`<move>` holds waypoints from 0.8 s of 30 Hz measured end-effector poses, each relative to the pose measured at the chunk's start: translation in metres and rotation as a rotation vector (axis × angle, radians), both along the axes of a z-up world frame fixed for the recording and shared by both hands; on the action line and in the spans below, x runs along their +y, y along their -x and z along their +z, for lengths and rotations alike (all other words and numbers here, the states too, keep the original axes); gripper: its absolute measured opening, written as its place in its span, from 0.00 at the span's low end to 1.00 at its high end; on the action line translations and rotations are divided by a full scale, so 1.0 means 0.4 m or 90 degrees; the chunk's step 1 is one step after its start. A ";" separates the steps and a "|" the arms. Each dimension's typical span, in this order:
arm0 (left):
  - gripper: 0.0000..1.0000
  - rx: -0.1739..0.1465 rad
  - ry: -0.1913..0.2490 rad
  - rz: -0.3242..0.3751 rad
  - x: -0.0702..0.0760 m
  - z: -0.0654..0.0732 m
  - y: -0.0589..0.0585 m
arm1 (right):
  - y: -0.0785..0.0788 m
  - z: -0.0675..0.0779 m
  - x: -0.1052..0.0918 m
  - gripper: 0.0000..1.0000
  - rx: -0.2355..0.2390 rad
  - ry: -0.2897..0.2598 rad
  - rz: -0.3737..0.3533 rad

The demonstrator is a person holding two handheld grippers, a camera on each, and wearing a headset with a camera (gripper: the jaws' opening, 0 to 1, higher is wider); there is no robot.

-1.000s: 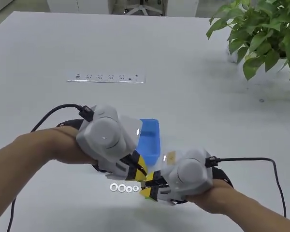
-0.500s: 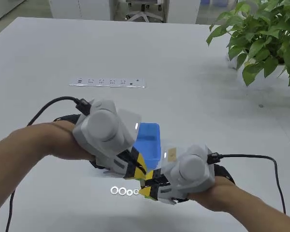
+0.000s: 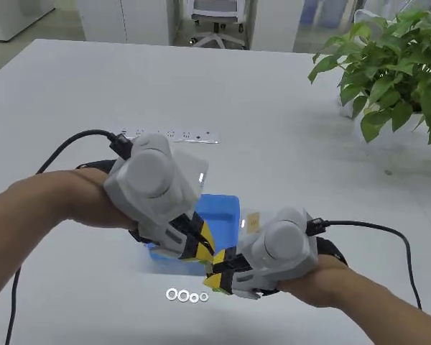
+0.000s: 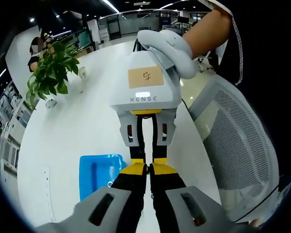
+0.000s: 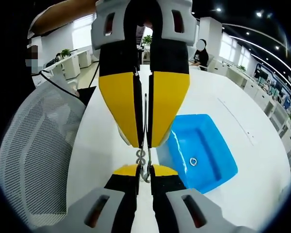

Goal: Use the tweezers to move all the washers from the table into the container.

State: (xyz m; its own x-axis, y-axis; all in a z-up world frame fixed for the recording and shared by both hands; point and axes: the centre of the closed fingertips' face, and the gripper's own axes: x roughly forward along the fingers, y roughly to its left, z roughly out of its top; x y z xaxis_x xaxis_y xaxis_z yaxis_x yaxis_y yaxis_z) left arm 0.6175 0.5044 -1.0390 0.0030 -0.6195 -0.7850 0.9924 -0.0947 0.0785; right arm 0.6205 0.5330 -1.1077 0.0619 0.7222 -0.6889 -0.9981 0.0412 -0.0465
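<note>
The blue container (image 3: 223, 208) sits on the white table (image 3: 287, 129), and both grippers meet tip to tip just above its near edge. The left gripper (image 3: 210, 251) reaches in from the container's left side. The right gripper (image 3: 217, 277) comes up from the near right. In the right gripper view the thin metal tweezers (image 5: 145, 121) run straight up the slit between the left gripper's yellow pads (image 5: 119, 102), which are drawn in tight on them. The lower end of the tweezers sits in the narrow gap between the right gripper's own jaws, which are pulled together around it. In the left gripper view that gripper's jaws also stand almost closed, with only a hairline between them. A row of four washers (image 3: 187, 295) lies on the table just on the near side of the container, below the meeting tips. One washer (image 5: 193, 161) lies inside the container on its floor. Beyond the container's far side a power strip (image 3: 169, 134) lies flat. A potted plant (image 3: 395, 65) stands well off to the container's far right.
</note>
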 end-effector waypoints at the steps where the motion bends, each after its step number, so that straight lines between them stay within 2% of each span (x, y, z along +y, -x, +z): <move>1: 0.07 -0.002 -0.001 0.000 0.001 0.003 -0.002 | -0.002 0.003 0.001 0.10 0.000 -0.001 0.000; 13: 0.07 -0.023 -0.003 -0.001 0.012 0.043 -0.050 | -0.056 0.043 0.016 0.10 -0.016 -0.012 -0.004; 24: 0.07 -0.040 -0.003 0.003 0.012 0.059 -0.098 | -0.114 0.059 0.019 0.10 -0.028 -0.014 -0.011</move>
State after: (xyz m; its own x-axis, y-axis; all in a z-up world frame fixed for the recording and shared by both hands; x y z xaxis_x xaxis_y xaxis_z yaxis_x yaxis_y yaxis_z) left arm 0.6569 0.5092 -1.0153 0.0547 -0.6151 -0.7865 0.9861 -0.0905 0.1394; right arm 0.6661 0.5408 -1.0843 0.1043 0.7359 -0.6690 -0.9942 0.0595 -0.0897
